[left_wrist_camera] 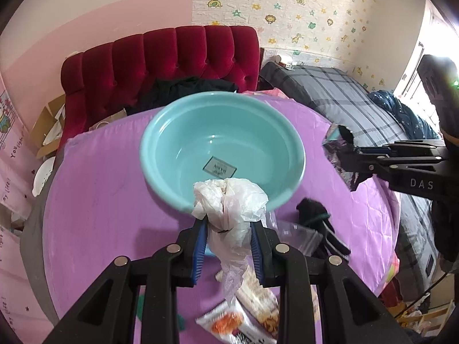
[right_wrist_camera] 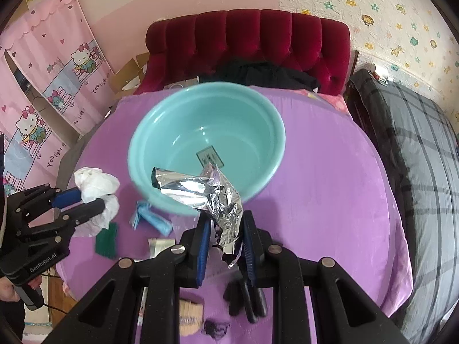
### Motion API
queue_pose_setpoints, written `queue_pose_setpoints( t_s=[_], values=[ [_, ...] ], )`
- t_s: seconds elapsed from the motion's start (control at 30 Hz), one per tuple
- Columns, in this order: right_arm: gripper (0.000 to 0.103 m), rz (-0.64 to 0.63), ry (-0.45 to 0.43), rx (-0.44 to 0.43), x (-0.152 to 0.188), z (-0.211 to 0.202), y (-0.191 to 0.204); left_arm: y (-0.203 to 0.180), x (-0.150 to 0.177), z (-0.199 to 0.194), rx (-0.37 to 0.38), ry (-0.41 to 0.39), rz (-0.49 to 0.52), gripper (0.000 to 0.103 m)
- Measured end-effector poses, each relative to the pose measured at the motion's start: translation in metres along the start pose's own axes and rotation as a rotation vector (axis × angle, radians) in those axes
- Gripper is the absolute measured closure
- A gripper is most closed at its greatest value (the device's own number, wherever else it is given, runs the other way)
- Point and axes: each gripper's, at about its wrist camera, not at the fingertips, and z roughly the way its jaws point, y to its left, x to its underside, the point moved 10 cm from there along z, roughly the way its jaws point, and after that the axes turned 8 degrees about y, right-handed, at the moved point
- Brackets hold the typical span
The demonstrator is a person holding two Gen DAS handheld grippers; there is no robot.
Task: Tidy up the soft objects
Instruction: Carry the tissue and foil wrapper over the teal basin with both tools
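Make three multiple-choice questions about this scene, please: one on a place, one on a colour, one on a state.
1. Where does the round plastic basin stand?
A. on the purple tablecloth
B. on the plaid bed
C. on the red sofa

2. What colour is the basin?
A. yellow
B. turquoise
C. black

3. What is the state of the right gripper?
A. open, holding nothing
B. shut on a black glove
C. shut on the crumpled silver foil wrapper

Answers:
1 A: the purple tablecloth lies under the basin on all sides.
2 B: its rim and inside are turquoise in both views.
3 C: the crumpled silver foil wrapper sits between its jaws, while the left gripper holds a crumpled white plastic bag.
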Motion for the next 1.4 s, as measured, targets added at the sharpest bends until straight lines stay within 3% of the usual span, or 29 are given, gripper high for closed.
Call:
queue_pose_setpoints(
  t_s=[0.33, 0.73, 1.23, 1.4],
  values=[
    [0.08, 0.018, -0.003, -0.015, -0.045, 0.024, 0.001, 0.005, -0.04, 0.023, -0.008, -0.007, 0.037, 0.073],
    [0.079, 0.089, 0.022, -0.039, -0.084, 0.081, -0.003, 0.016, -0.07, 0.074, -0.001, 0.018, 0.049, 0.073],
    [0.078, 0.128, 0.094, -0.041, -0.094, 0.152, -0.015, 0.029, -0.071, 0.148, -0.006, 0.109, 0.007, 0.073],
    [0.076, 0.141, 0.113, -0.059, -0.092, 0.161, -0.013, 0.022, -0.071, 0.148, 0.004, 0.098, 0.038, 0.072]
  ],
)
